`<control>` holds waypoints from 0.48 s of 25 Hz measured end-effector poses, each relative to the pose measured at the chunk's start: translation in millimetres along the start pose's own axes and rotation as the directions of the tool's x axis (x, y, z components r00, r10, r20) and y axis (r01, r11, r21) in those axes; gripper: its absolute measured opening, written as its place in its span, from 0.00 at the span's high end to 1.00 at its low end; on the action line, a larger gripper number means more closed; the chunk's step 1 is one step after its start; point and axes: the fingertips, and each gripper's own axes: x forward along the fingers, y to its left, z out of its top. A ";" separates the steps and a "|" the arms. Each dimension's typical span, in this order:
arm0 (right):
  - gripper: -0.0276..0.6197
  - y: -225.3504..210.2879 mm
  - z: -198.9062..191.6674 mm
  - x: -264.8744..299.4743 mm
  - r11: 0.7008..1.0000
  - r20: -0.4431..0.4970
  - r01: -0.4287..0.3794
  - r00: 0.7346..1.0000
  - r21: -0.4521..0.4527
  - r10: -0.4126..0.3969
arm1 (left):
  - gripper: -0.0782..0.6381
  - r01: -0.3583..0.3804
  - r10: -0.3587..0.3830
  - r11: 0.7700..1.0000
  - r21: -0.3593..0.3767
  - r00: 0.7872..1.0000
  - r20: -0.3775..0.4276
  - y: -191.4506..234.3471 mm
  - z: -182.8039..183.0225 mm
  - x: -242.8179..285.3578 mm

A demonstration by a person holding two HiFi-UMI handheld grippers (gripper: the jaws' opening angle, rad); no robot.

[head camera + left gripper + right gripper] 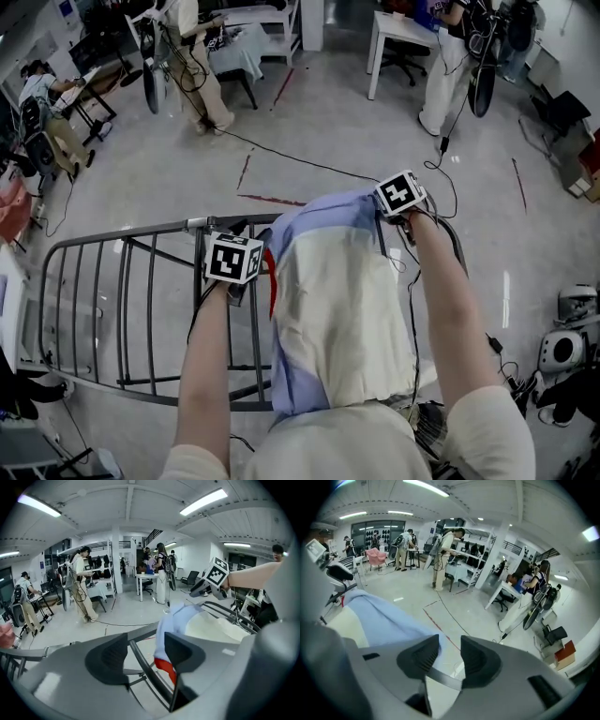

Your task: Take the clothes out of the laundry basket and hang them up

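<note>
Forearms (204,366) outstretched beside draped garment (337,309)

The right gripper's (450,654) jaws are seen held apart, with a grey rail (440,679) crossing low between the pads. A light blue garment (389,616) is draped at the left, its edge reaching just behind the left pad. Red tape lines (433,619) are marked on the floor (478,616) beyond, where people (443,557) are seen standing.
</note>
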 end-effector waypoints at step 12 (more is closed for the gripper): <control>0.76 29.4 -6.7 -85.8 0.988 0.218 0.042 0.973 0.148 -0.074 | 0.59 0.011 -0.002 0.999 -0.050 0.984 0.180 -25.5 16.2 -66.3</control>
